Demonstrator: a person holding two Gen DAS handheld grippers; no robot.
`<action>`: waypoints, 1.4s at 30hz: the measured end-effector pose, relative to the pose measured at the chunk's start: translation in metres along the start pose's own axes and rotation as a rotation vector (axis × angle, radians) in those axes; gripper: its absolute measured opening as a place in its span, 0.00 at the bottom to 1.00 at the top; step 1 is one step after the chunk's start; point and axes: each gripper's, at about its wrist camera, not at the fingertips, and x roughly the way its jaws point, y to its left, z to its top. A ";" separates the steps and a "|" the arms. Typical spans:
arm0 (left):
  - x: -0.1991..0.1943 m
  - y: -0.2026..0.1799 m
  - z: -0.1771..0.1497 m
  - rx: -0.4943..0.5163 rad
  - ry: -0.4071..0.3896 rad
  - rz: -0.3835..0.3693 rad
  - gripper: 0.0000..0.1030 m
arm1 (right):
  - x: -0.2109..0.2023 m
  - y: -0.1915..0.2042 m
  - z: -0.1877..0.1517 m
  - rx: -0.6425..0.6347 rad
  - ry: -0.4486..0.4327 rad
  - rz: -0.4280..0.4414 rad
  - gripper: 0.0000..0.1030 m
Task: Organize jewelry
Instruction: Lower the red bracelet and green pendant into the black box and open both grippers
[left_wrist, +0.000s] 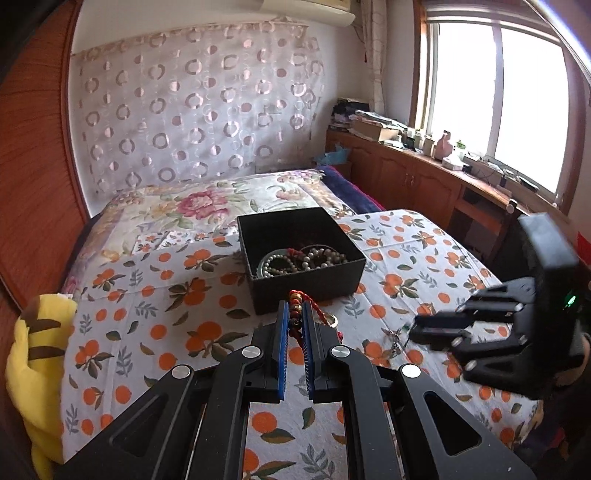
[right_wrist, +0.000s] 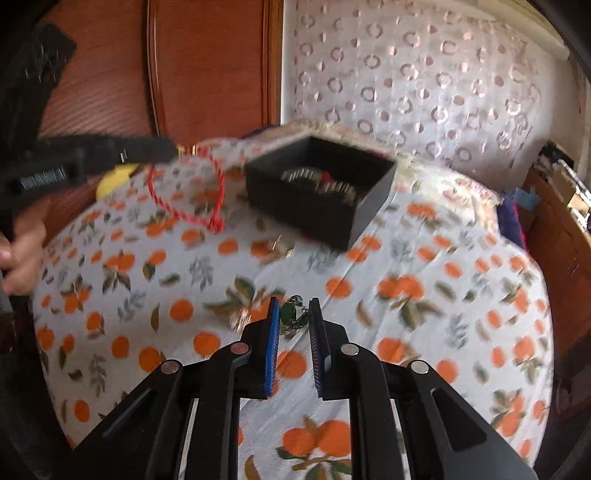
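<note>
A black open box (left_wrist: 306, 273) sits on the orange-print cloth and holds several bead bracelets (left_wrist: 306, 260); it also shows in the right wrist view (right_wrist: 317, 206). My left gripper (left_wrist: 295, 314) is shut on a red cord bracelet with beads (left_wrist: 295, 308), held above the cloth just in front of the box; the cord hangs in a loop in the right wrist view (right_wrist: 184, 192). My right gripper (right_wrist: 293, 306) is low over the cloth with its fingers either side of a green stone piece (right_wrist: 293, 314). It looks partly open, not clamped.
A small gold-coloured piece (right_wrist: 277, 245) lies on the cloth (right_wrist: 424, 258) in front of the box. A yellow plush toy (left_wrist: 33, 369) lies at the bed's left edge. A wooden cabinet (left_wrist: 406, 177) with clutter runs under the window.
</note>
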 end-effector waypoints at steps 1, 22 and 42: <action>0.001 0.001 0.002 0.002 -0.002 0.004 0.06 | -0.004 -0.002 0.005 -0.001 -0.015 -0.001 0.17; 0.017 0.020 0.045 -0.009 -0.048 0.066 0.06 | -0.021 -0.035 0.112 0.001 -0.180 -0.049 0.17; 0.031 0.022 0.050 -0.016 -0.037 0.072 0.06 | 0.023 -0.045 0.122 0.067 -0.126 -0.052 0.36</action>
